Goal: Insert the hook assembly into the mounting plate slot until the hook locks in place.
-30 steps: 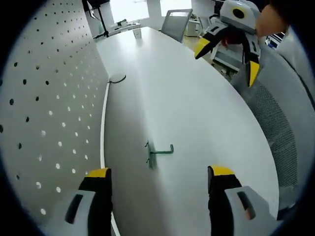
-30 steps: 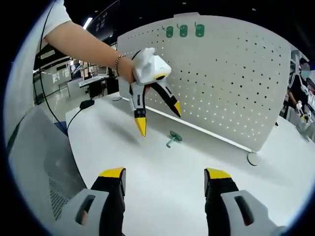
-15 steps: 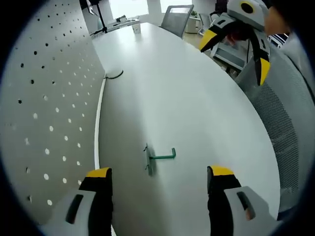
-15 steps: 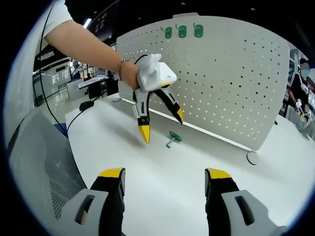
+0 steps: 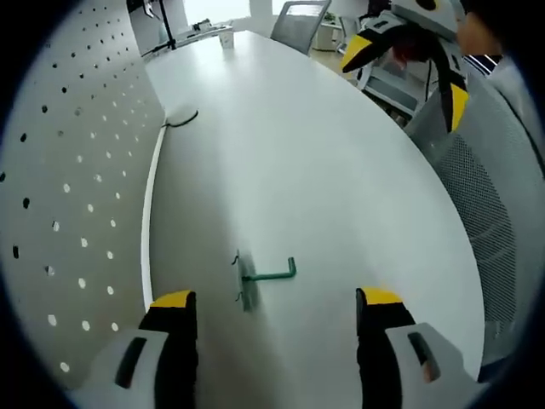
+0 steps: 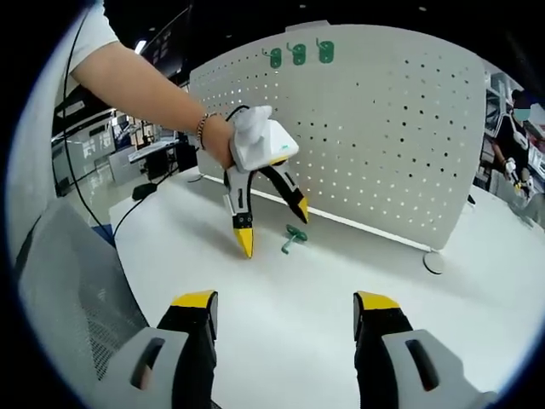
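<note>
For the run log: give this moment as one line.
left gripper: open, above hook | hook: lying on table, ungrasped | right gripper: open, back | pegboard: upright

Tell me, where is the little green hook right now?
The green hook lies loose on the white table, just ahead of the left claw, near the pegboard.

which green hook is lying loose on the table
The green hook between the left gripper's open jaws lies on the white table; the other three hooks hang atop the pegboard.
</note>
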{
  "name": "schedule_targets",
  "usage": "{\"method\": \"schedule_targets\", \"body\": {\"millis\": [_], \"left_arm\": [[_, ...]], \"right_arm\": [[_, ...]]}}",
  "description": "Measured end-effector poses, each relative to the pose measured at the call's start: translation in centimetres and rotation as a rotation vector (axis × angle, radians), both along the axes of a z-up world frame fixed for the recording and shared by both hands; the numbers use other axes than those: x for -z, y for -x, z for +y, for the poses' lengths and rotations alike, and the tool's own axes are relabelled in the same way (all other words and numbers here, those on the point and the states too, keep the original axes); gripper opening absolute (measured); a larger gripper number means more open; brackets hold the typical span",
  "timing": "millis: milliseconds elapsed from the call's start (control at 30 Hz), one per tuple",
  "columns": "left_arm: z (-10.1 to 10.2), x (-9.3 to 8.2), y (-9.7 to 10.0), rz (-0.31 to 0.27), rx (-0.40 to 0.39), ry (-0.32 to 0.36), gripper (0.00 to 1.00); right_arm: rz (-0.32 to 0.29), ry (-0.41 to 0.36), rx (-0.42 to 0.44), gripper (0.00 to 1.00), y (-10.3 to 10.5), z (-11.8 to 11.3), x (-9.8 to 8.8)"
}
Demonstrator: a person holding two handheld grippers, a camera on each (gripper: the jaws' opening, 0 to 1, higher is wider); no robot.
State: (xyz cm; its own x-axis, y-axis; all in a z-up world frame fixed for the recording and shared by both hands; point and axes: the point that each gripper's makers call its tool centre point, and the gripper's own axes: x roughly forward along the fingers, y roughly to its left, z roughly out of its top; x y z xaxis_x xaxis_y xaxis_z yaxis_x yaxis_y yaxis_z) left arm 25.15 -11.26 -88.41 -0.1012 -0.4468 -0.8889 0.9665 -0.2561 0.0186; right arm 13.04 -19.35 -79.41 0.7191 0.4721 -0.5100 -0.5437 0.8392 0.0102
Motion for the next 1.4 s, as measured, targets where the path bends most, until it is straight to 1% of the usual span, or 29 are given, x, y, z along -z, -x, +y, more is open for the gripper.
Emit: {"method": "schedule_targets", "body": {"millis": [100,367,467,567,667,800,867,933,1000,1100,1233,1400], "left_arm": [[0.1,0.2,0.2,0.022,-0.013,-0.004,0.79],[0.0,0.2,0.2,0.016,-0.007,-0.001,0.79],[0.0,0.1,0.0,0.019,-0.014,0.009,0.76],[-0.1,-0.2,-0.6,0.02,-0.033,0.041,0.64],[-0.2,-0.3,-1.3,0.018,-0.072,0.048,0.54],[-0.3,-0.3,-1.4,0.02,-0.109,0.061,0.5],[-0.4,-0.4,-1.8,0.022,-0.148,0.084,0.46],[-0.4,-0.4,-2.0,0.018,-0.165,0.087,0.4],[-0.5,-0.4,-2.0,0.017,-0.173,0.095,0.37],[-0.6,-0.4,-2.1,0.017,-0.179,0.101,0.35],[-0.7,-0.4,-2.2,0.011,-0.191,0.104,0.27],[-0.7,-0.4,-2.4,0.005,-0.219,0.115,0.21]], "right_arm": [[-0.004,-0.008,0.006,0.62,-0.1,0.0,-0.2],[-0.009,0.002,-0.001,0.62,-0.1,0.2,-0.2],[-0.009,-0.002,-0.003,0.62,0.0,0.3,-0.1],[-0.01,0.001,0.001,0.62,0.0,0.2,-0.1],[-0.011,0.003,0.002,0.62,0.0,0.1,-0.2],[-0.008,0.0,0.001,0.61,0.1,0.1,-0.1],[-0.007,-0.001,0.003,0.61,0.1,0.1,-0.1],[-0.006,-0.003,0.005,0.61,0.1,0.0,-0.1],[-0.008,-0.002,0.006,0.61,0.1,0.0,-0.1],[-0.007,-0.001,0.007,0.61,0.1,0.0,-0.1],[-0.008,-0.002,0.012,0.61,0.1,-0.1,-0.2],[-0.011,-0.001,0.021,0.6,0.0,-0.3,-0.3]]}}
